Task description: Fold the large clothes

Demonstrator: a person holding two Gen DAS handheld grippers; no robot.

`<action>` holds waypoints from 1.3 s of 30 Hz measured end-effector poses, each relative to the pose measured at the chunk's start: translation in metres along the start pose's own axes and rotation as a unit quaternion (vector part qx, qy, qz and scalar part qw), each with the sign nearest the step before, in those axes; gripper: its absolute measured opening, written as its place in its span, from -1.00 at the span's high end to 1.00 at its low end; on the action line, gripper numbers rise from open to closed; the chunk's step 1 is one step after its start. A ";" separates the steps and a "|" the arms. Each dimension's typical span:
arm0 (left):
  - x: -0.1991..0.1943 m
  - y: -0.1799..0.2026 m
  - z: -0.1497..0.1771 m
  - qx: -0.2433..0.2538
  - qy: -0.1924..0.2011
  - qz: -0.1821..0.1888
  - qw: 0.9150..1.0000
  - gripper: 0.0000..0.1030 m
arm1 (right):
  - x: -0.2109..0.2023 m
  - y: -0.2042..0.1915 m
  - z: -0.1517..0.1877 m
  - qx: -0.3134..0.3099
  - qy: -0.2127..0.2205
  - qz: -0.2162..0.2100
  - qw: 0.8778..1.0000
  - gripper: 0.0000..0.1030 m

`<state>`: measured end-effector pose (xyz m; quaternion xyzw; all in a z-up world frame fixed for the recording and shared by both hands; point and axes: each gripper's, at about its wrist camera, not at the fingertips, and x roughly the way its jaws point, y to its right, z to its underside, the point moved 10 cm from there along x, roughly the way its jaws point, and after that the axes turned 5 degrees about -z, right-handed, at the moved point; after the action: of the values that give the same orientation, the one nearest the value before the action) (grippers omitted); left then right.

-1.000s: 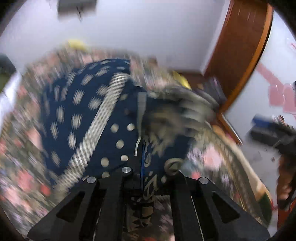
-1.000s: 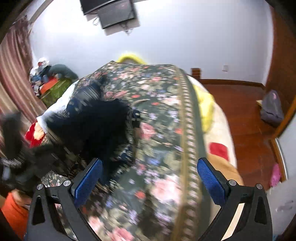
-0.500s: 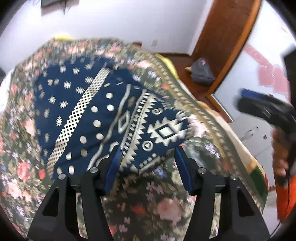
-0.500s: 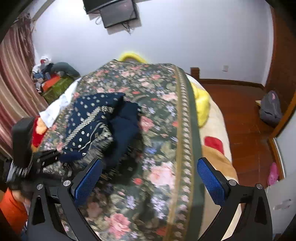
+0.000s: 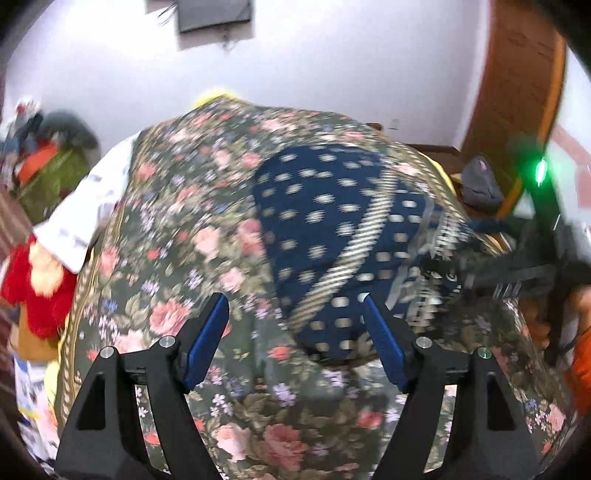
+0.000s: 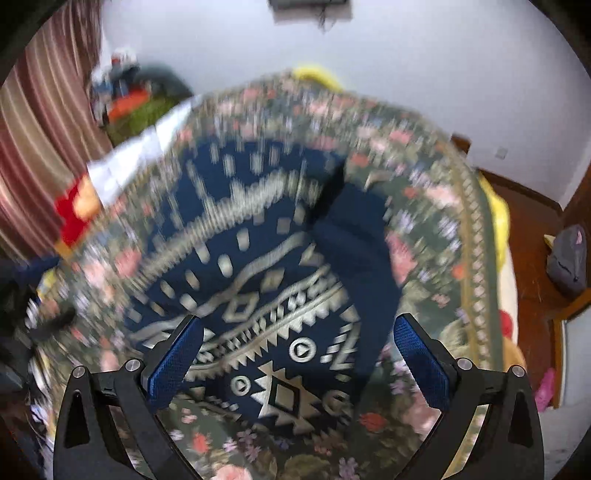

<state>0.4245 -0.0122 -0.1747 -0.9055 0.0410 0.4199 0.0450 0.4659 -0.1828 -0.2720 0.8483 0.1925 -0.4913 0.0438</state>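
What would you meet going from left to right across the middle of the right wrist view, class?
Striped curtain → red cloth → navy patterned garment on the floral bedspread → yellow bedding → wooden floor → grey bag.

1 garment, 1 bedspread, 2 grippers.
Also 1 bag on the floor far right, 1 screen on the far wall, 1 curtain at left, 1 red toy at the bed's left edge; left gripper, right gripper.
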 end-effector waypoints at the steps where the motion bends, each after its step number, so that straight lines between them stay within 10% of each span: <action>1: 0.003 -0.008 0.001 -0.011 0.000 -0.002 1.000 -0.44 | 0.007 0.001 0.006 -0.003 -0.008 0.003 1.000 -0.99; 9: 0.044 -0.032 0.000 -0.035 -0.022 0.019 0.999 -0.45 | 0.013 0.039 0.049 0.060 -0.055 -0.041 0.996 -0.99; 17: 0.084 -0.015 -0.023 -0.075 -0.042 0.094 0.992 -0.49 | -0.020 0.042 0.005 0.074 -0.002 -0.082 0.994 -1.00; 27: 0.129 -0.003 -0.039 -0.167 -0.081 0.211 0.960 -1.00 | 0.051 0.045 -0.028 0.095 -0.050 -0.123 0.987 -1.00; 34: 0.161 0.015 -0.037 -0.214 -0.122 0.319 0.915 -1.00 | 0.072 0.035 -0.039 0.083 -0.042 -0.171 0.981 -1.00; 39: 0.174 0.029 -0.041 -0.225 -0.126 0.346 0.902 -1.00 | 0.081 0.027 -0.048 0.099 -0.030 -0.199 0.975 -1.00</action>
<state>0.5643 -0.0525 -0.2825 -0.7598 0.2503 0.5180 -0.3029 0.5504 -0.1718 -0.3194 0.7780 0.3069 -0.5317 -0.1332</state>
